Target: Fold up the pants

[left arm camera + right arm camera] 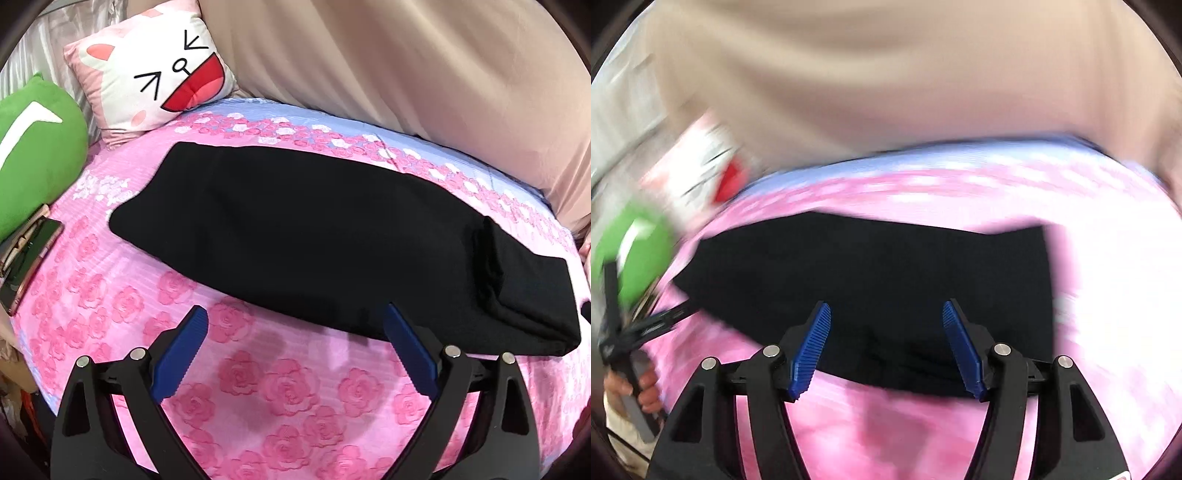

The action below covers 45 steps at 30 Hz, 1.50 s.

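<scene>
A: Where are the pants (314, 236) right now?

B: They lie flat on the bed (280, 387), on the pink rose-patterned sheet, folded into one long black strip. In the left wrist view it runs from the upper left down to the lower right, and the right end looks thicker, with a doubled layer there.

A: And the left gripper (295, 325)?

B: Its blue fingers (184, 354) stand wide apart with nothing between them. They hang just above the sheet at the near edge of the pants, and the right finger tip overlaps that black edge in the picture; I cannot tell whether it touches.

A: The right gripper (886, 317)?

B: Also spread open and empty. Its fingers (809, 354) sit over the near edge of the pants. That view is badly smeared, so fine detail is lost.

A: Anything else around?

B: A white cat-face pillow (155, 74) and a green cushion (37, 147) at the far left of the bed, a phone (29, 258) beside the cushion, and beige fabric (424, 66) behind the bed. In the right wrist view, a hand (646, 395) at the lower left grips the other gripper's handle.
</scene>
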Each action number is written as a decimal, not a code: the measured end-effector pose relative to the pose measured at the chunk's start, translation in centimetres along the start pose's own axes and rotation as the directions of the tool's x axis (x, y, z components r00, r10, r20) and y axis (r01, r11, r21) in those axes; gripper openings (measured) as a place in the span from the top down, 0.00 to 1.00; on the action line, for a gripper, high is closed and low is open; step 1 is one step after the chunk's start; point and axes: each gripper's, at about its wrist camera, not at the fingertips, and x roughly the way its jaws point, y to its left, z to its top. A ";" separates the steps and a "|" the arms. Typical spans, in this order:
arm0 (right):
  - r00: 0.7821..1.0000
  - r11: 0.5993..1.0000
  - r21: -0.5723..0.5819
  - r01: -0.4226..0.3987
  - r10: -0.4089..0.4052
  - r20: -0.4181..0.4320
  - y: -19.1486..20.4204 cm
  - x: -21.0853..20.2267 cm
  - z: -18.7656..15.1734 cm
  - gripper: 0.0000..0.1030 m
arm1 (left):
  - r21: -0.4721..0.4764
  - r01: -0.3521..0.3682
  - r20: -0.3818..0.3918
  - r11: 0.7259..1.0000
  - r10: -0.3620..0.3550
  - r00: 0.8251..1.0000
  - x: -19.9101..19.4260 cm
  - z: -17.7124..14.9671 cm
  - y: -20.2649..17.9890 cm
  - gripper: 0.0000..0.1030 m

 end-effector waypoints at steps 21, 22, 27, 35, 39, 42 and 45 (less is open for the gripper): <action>0.976 0.908 0.360 -0.216 0.216 0.042 -10.1 0.2 -2.3 0.87 | 0.076 0.015 -0.035 0.997 -0.012 0.999 -1.3 -0.7 -6.5 0.09; 0.975 0.904 0.367 -0.219 0.220 0.038 -10.7 0.5 -1.8 0.87 | 0.074 0.009 -0.035 0.997 -0.006 0.999 -1.3 -0.7 -6.4 0.09; 0.991 0.923 0.360 -0.134 0.129 0.037 -13.9 -1.2 -2.4 0.88 | 0.052 -0.017 -0.052 0.998 0.020 0.998 -0.8 -1.0 -5.7 0.09; 0.999 0.941 0.337 0.026 -0.032 0.013 -17.7 -4.1 -5.2 0.77 | -0.029 -0.027 -0.077 0.999 0.025 0.997 0.6 -1.2 -3.6 0.09; 0.963 0.960 0.181 0.211 -0.236 0.129 -13.1 -7.3 -4.5 0.47 | -0.029 -0.029 -0.073 0.999 0.027 0.997 0.6 -1.0 -3.4 0.09; 0.949 0.981 0.012 0.196 -0.193 0.249 -7.7 -9.1 -3.3 0.38 | -0.019 -0.021 -0.060 1.000 0.019 0.998 0.2 -1.0 -3.5 0.09; 0.993 0.987 -0.161 0.008 0.011 0.116 -2.1 -5.5 -2.7 0.38 | -0.018 0.001 -0.057 1.000 -0.002 0.998 0.0 -1.1 -3.7 0.09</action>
